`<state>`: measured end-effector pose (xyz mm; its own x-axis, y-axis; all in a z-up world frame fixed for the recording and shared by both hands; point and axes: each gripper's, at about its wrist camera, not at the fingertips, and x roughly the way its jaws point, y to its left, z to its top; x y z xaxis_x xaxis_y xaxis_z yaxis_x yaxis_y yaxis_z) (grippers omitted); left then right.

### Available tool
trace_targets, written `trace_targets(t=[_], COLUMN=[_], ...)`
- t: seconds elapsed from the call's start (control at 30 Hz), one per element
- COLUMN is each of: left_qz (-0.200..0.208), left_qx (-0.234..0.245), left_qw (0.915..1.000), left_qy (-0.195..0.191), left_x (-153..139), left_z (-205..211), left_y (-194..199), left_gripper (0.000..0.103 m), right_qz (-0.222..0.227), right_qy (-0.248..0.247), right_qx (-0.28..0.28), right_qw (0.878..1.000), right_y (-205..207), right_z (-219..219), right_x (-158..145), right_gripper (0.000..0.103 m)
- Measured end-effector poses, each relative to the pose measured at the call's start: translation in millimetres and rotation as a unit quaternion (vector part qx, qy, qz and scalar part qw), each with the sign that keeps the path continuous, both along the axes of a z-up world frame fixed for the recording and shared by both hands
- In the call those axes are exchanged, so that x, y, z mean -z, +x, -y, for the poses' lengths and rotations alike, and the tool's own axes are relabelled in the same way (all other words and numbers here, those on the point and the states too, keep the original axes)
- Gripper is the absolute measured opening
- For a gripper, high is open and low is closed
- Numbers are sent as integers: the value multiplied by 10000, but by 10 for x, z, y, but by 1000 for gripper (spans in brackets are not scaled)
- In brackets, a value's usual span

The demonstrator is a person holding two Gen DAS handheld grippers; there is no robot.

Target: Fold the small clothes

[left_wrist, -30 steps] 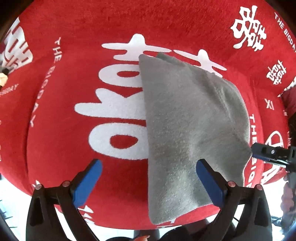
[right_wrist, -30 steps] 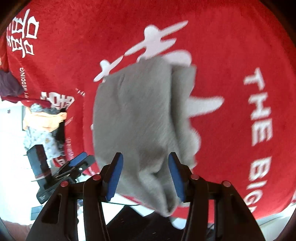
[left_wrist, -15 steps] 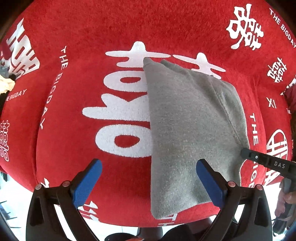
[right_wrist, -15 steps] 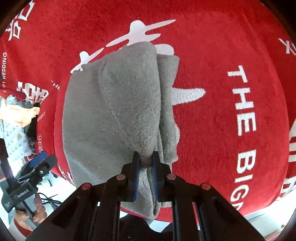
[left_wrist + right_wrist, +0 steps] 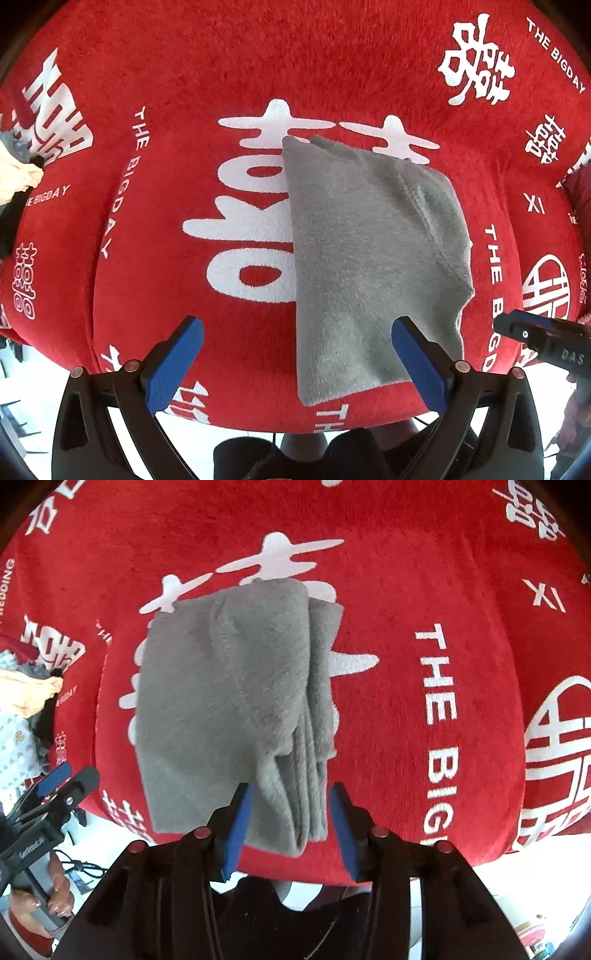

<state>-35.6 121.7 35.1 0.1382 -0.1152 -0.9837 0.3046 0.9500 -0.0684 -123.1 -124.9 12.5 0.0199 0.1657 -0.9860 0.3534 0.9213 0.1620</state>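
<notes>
A small grey fleece garment lies folded on a red cloth with white lettering. In the right wrist view the garment shows a bunched, pleated near end. My right gripper is open, its blue pads either side of that bunched end, not clamping it. My left gripper is wide open and empty, hovering over the garment's near left edge; its right pad is over the grey cloth. The right gripper's tip shows at the right edge of the left wrist view.
A pile of other clothes, cream and patterned, lies at the left of the red cloth. The red cloth's near edge drops off to a pale floor. The left gripper shows at the lower left of the right wrist view.
My right gripper shut on the garment's bunched end half a second ago and has now opened and let it go. The left gripper stayed open and shifted slightly.
</notes>
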Motion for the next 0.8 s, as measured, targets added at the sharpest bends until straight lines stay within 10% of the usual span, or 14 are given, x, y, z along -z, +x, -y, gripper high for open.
trace_targets(t=[0.33, 0.8], left_qz=[108, -196], left_qx=[26, 398], left_qw=[9999, 9989], left_qy=[109, 143], left_x=[-325, -590], left_z=[-57, -38], left_y=[-47, -160], left_gripper=[102, 102], right_qz=[201, 253], right_qy=[-147, -686], right_qx=[-167, -277], right_qw=[9996, 9969], right_y=[1, 159], right_z=[-326, -554], right_x=[-473, -801], right_gripper=[80, 85])
